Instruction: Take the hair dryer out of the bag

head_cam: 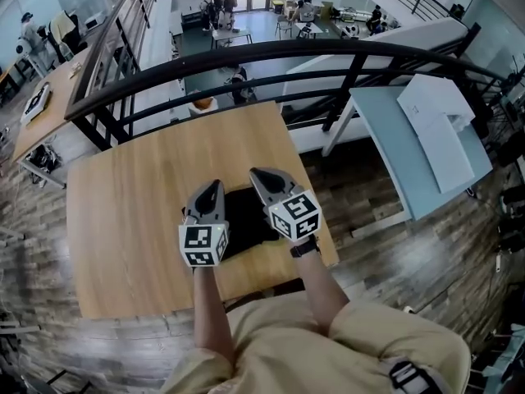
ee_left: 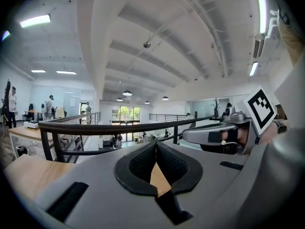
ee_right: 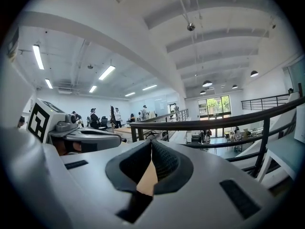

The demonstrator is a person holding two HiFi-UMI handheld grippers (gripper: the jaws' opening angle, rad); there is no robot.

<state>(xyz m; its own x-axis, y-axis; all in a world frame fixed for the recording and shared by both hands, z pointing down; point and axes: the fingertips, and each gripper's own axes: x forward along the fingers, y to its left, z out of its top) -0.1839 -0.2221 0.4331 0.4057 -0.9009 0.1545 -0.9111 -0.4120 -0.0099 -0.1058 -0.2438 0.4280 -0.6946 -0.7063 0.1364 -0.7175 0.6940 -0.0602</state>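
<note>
The hall was bright and evenly lit. Long strip lights (ee_left: 35, 20) burned on the white ceiling, some blown out to pure white. Daylight glared through the glass doors (ee_left: 126, 114) at the far end and washed out the green beyond. Shadows lay soft and faint on the wooden table (head_cam: 131, 220), and the black bag (head_cam: 246, 220) on it showed as a dark patch with hardly any detail. Every lens bent the room. The black railing (head_cam: 246, 49) bowed into an arc, the plank floor (head_cam: 49, 335) smeared at the head view's edges, and both gripper views faded to black in their corners.
</note>
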